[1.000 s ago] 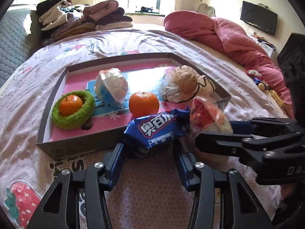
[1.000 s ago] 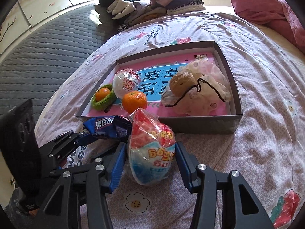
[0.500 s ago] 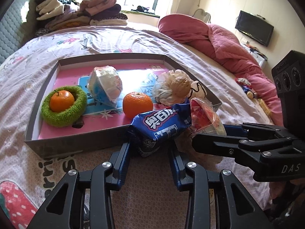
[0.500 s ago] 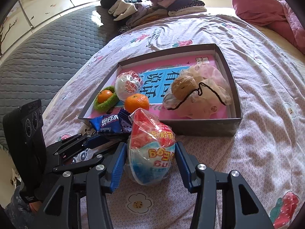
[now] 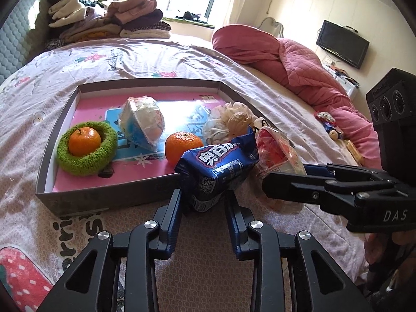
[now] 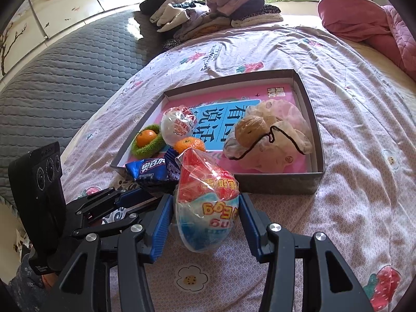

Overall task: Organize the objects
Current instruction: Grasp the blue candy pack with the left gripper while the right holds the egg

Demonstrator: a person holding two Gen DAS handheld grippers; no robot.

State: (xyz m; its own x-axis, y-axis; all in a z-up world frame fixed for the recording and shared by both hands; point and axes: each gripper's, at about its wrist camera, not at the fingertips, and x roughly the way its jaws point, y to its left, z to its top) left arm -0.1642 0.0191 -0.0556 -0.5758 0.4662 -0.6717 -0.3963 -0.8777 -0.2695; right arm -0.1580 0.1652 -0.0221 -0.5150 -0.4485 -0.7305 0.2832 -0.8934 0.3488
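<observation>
Sunny bed (image 5: 161,59) under my claws. My left claw (image 5: 204,204) is closing on the shiny blue snack packet (image 5: 218,166). My right claw (image 6: 205,223) holds the red-and-blue wrapped toy egg (image 6: 208,208). Both sit just outside the grey cardboard tray (image 5: 104,195), which has oranges inside already. I think the pink middle has room.

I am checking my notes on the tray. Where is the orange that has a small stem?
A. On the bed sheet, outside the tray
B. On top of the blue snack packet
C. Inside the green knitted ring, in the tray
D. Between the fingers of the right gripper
C: the stemmed orange sits inside the green knitted ring, within the tray.
</observation>
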